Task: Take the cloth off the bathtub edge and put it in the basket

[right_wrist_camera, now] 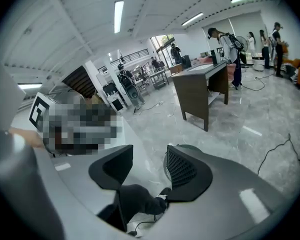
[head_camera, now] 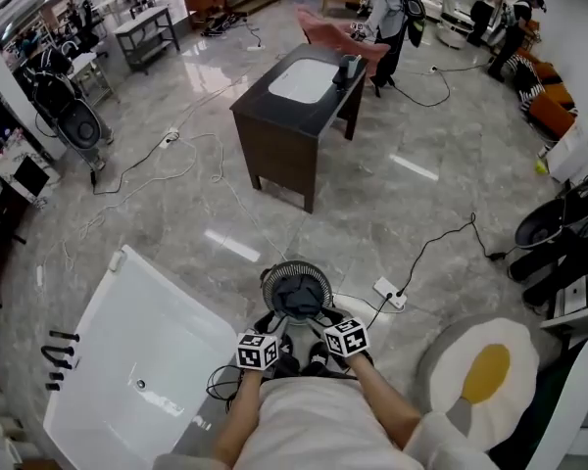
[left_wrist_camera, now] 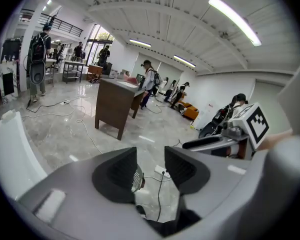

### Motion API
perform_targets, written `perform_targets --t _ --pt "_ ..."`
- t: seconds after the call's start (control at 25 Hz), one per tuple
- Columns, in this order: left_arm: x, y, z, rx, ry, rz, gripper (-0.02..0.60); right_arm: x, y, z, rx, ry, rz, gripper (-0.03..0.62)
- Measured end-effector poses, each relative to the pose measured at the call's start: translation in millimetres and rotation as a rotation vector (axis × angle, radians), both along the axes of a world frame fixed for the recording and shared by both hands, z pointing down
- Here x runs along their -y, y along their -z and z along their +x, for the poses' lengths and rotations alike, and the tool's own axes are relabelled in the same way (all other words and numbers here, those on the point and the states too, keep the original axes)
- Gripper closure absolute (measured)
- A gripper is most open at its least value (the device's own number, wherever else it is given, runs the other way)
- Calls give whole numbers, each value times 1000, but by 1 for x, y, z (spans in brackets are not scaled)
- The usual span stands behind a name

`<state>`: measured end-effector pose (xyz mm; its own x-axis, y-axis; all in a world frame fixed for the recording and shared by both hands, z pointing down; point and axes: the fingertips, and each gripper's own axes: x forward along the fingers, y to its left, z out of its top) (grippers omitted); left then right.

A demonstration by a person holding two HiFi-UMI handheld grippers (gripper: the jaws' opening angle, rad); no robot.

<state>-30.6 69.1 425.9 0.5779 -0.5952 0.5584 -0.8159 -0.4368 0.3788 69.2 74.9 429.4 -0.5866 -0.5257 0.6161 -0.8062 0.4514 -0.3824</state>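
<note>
A dark cloth point(head_camera: 298, 298) lies bunched inside the round wire basket point(head_camera: 296, 274) on the floor just ahead of me. The white bathtub point(head_camera: 142, 360) stands to my left, and no cloth shows on its rim. My left gripper point(head_camera: 270, 329) and right gripper point(head_camera: 331, 321) are held side by side close to my body, just short of the basket. In the left gripper view the left gripper point(left_wrist_camera: 150, 166) is open, with only floor and a sliver of the basket point(left_wrist_camera: 136, 179) in the gap. The right gripper point(right_wrist_camera: 149, 166) is also open and holds nothing.
A white power strip point(head_camera: 389, 293) and its black cable lie on the floor right of the basket. An egg-shaped rug point(head_camera: 485, 370) is at the right. A dark wooden table point(head_camera: 292, 116) stands further ahead, with people beyond it. Cables trail across the marble floor.
</note>
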Motion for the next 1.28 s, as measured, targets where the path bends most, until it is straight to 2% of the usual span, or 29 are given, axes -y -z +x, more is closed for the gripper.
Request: perform_targets --t 0.24,0.88,1.16,1.28 --pt "1 1 5 3 -22 0 391 -3 3 8 -9 10 -2 393" --pt "6 -4 13 32 -1 7 391 -8 -7 19 -5 24 -10 395" --pt "13 0 9 44 37 28 396 -3 -4 22 12 20 -2 473" --pt "16 1 9 41 51 27 423 1 -3 26 16 14 -3 509"
